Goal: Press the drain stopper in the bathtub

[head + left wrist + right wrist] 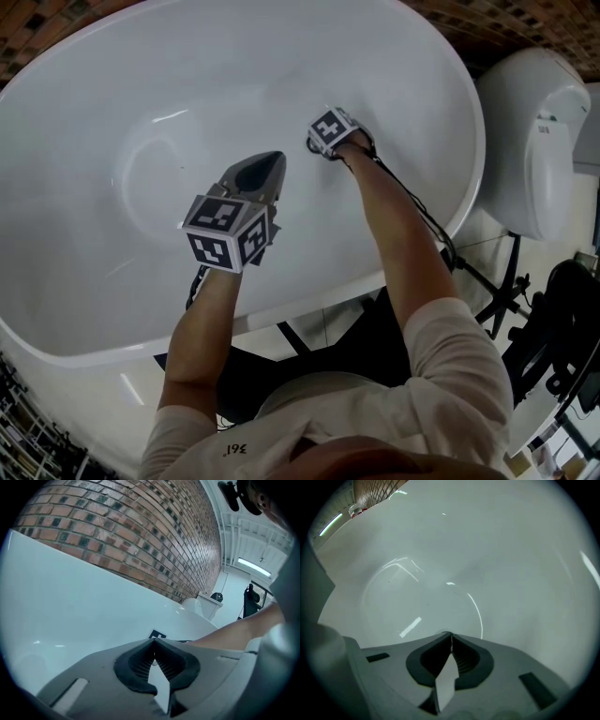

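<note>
Right gripper (450,634), jaws together and empty, points at the bathtub (501,550) floor, lower centre, likely mid-press. Left gripper (153,641), jaws also together, hangs idle. Next calls for a firm push straight down.

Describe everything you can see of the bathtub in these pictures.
The bathtub is a big oval tub, glossy white and smooth, with a broad rounded rim and a dished floor catching light streaks. No water shows. It stands by a brick wall and a toilet. The left gripper and right gripper hang inside it, jaws shut; contact can't be told.
</note>
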Motion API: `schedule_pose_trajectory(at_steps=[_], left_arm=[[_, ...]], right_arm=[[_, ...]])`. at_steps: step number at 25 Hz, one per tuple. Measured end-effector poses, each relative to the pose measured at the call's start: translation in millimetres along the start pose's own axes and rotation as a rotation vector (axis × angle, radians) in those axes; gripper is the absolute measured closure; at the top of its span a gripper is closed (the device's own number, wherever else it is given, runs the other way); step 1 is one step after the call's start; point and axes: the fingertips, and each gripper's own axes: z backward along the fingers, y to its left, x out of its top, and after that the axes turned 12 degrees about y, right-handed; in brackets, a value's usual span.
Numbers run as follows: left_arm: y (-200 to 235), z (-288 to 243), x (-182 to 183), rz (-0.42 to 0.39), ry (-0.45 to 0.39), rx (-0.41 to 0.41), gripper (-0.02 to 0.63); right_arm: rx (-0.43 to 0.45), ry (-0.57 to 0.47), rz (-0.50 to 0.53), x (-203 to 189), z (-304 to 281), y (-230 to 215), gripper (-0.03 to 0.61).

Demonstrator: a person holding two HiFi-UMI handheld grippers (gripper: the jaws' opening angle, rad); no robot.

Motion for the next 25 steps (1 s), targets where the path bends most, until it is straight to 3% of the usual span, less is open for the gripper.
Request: schedule_pose_trajectory(at_steps=[9, 14, 25], left_arm=[[7.0, 3.9, -10.7, 0.004, 0.026, 0.056, 0.611], [-12.7, 24.9, 7.0, -0.018, -0.034, 0.054, 0.611], [-58.4, 67.2, 32.3, -0.049, -0.111, 0.036, 0.611]], right_arm=[[-0.047, -0.045, 0.025, -4.6, 49.5, -1.7, 0.543], [-0.002, -0.094, 0.021, -5.3, 80.4, 7.4, 0.543], [-0.068, -0.158, 0.01, -16.9, 148.3, -1.9, 0.543]])
